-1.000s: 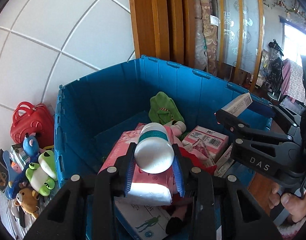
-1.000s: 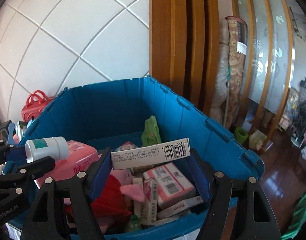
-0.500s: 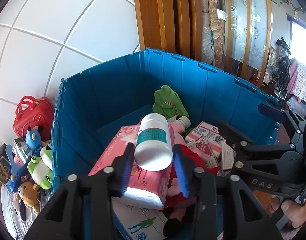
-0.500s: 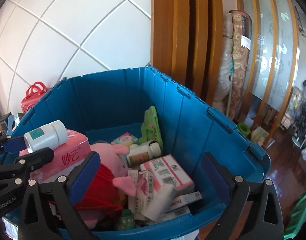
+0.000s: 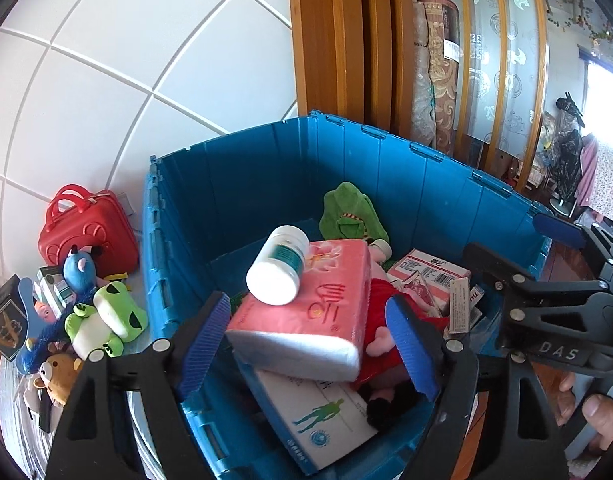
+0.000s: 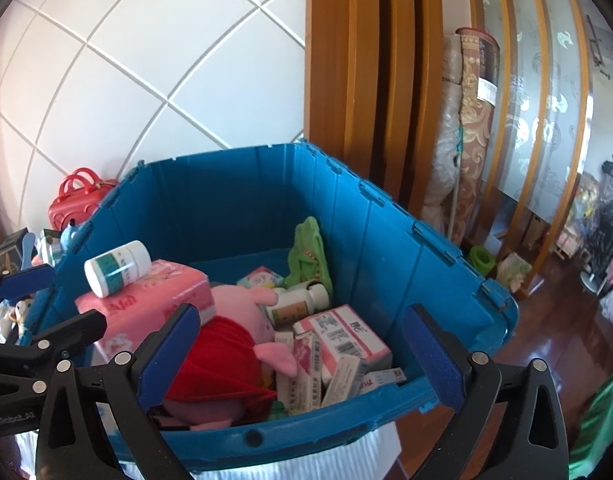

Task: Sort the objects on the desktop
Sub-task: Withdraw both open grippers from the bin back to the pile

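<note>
Between left gripper (image 5: 306, 342) jaws, just opened wide, nothing gripped; white bottle (image 5: 277, 270) lying free on pink tissue pack (image 5: 318, 312) inside blue bin (image 5: 266, 176). Right gripper (image 6: 302, 356) jaws spread fully, empty, over boxes (image 6: 340, 338) and pink pig plush (image 6: 234, 344). Beside bin, on desk: frog toy (image 5: 106, 320), red case (image 5: 86, 232).

One deep blue plastic crate (image 5: 446, 184) is holding two white pill bottles (image 5: 277, 270), one pink tissue pack (image 5: 318, 312), one pink plush pig in red (image 6: 230, 344) and one green cloth toy (image 5: 348, 212); one red toy suitcase (image 5: 84, 228) is standing outside.
</note>
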`<state>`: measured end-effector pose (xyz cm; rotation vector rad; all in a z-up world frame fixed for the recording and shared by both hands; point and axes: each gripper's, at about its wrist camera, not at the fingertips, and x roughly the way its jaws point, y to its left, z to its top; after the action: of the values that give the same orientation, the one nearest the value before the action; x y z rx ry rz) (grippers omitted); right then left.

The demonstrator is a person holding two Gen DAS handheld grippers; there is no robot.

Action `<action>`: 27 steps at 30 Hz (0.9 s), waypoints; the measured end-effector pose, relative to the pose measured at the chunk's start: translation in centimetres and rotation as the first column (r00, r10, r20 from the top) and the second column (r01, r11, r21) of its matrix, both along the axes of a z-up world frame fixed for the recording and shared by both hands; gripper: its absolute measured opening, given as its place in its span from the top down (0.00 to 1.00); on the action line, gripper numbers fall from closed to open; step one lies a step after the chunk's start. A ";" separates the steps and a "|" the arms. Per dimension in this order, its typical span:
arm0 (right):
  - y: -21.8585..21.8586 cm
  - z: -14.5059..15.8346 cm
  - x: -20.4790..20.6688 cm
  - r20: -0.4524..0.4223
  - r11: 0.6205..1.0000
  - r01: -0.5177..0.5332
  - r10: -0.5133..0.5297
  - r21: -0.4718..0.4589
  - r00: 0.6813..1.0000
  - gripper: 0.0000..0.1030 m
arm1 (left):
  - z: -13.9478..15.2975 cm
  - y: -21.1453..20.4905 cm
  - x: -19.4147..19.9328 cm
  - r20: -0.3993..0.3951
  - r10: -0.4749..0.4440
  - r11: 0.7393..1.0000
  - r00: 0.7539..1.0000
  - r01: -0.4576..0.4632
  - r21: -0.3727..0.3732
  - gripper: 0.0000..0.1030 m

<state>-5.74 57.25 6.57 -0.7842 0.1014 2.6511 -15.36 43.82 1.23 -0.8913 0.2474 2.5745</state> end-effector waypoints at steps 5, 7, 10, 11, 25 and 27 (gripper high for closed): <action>-3.0 1.2 0.0 -0.024 0.999 -0.043 0.044 0.027 0.999 0.00 | 0.4 -3.2 0.2 -0.010 0.041 0.999 0.999 -0.040 0.026 0.22; -4.4 1.6 -0.2 -0.031 0.997 -0.062 0.063 0.040 0.998 0.00 | 0.6 -4.7 0.3 -0.016 0.059 0.998 0.998 -0.058 0.035 0.22; -6.5 1.9 -0.9 -0.038 0.995 -0.090 0.092 0.048 0.995 0.00 | 0.7 -7.0 0.3 -0.022 0.085 0.995 0.996 -0.084 0.047 0.22; -7.2 2.0 -1.2 -0.037 0.994 -0.098 0.099 0.051 0.994 0.00 | 0.7 -7.8 0.4 -0.024 0.092 0.995 0.996 -0.090 0.051 0.22; -19.2 3.5 -4.7 -0.076 0.976 -0.207 0.212 0.070 0.974 0.00 | -0.7 -21.8 -0.5 0.022 0.204 0.976 0.979 -0.205 0.071 0.22; -21.1 3.4 -5.7 -0.073 0.970 -0.233 0.238 0.067 0.969 0.00 | -1.3 -24.4 -0.8 0.039 0.241 0.968 0.970 -0.243 0.063 0.22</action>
<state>-11.48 36.12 9.98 -0.7095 -0.0510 2.8958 -16.18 19.45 -0.12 -0.9898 0.0435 2.7699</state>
